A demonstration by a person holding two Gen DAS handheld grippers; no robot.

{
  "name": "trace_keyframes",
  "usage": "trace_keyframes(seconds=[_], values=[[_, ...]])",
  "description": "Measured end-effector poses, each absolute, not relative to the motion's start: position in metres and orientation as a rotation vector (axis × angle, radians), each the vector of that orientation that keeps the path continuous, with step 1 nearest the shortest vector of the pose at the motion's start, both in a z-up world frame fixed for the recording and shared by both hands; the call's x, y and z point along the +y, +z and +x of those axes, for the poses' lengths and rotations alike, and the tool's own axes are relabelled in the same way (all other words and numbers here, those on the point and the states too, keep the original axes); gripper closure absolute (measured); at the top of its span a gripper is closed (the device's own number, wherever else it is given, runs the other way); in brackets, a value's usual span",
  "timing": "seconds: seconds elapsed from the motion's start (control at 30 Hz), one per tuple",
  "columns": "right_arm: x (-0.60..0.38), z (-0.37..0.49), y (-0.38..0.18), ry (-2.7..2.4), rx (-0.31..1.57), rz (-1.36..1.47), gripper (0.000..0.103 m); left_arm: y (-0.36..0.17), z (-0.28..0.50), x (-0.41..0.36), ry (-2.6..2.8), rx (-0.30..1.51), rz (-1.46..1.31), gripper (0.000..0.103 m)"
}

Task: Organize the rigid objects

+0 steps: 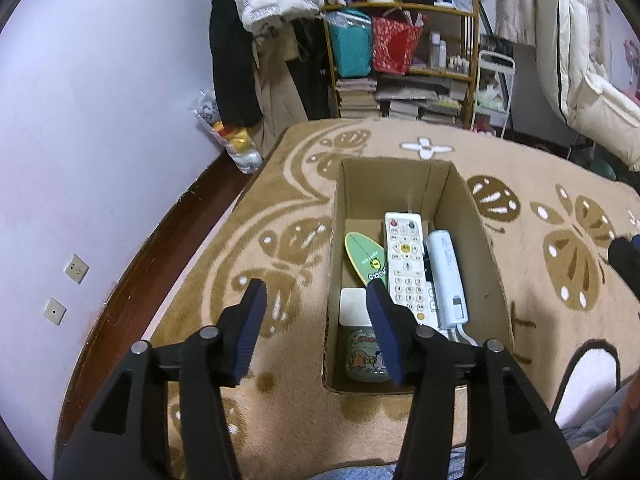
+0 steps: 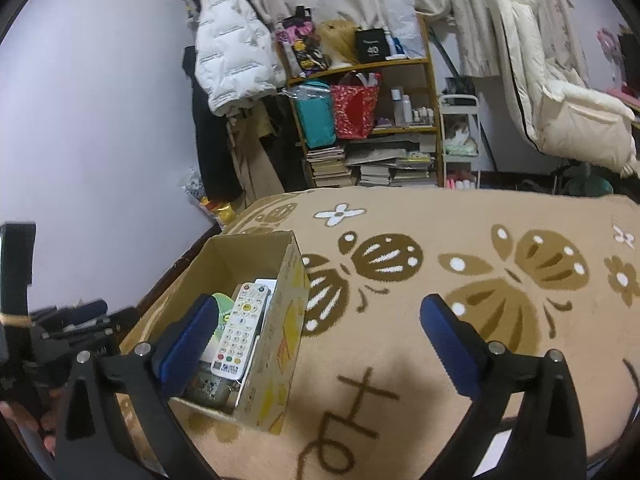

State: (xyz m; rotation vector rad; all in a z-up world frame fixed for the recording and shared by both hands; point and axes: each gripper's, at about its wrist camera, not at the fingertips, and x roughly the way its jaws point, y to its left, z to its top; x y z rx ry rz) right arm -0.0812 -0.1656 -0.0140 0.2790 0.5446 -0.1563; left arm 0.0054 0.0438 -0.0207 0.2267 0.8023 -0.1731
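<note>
White remote control [image 1: 406, 264] leaning in open brown cardboard box [image 1: 476, 216]; both jaws released, empty. Risk: could slip if box nudged.

Left gripper [image 1: 316, 320] hangs over the near end of the cardboard box [image 1: 476, 216], jaws apart with nothing between them. Inside the box: a white remote [image 1: 405, 256], a green surfboard-shaped piece [image 1: 362, 256] to its left, a white stick-shaped device [image 1: 446, 276] on its right, all on the butterfly-patterned carpet [image 1: 280, 216]

Tan butterfly-print blanket [image 2: 460, 240] w/ open cardboard box [image 2: 280, 344] standing on it.
</note>
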Motion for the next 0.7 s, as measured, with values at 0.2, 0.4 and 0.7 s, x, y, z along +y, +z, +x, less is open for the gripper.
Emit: trace_keyframes(seconds=[0.2,0.4,0.7], values=[[-0.166,-0.094,-0.007,-0.155,0.505,0.268,0.000,-0.011,-0.003,0.051,-0.190,0.744,0.192,0.029],[-0.174,-0.106,-0.004,-0.165,0.459,0.302,0.000,-0.004,-0.009,0.051,-0.192,0.695,0.185,0.005],[-0.177,-0.111,-0.002,-0.154,0.440,0.313,0.000,0.006,-0.019,0.049,-0.220,0.626,0.174,0.001]])
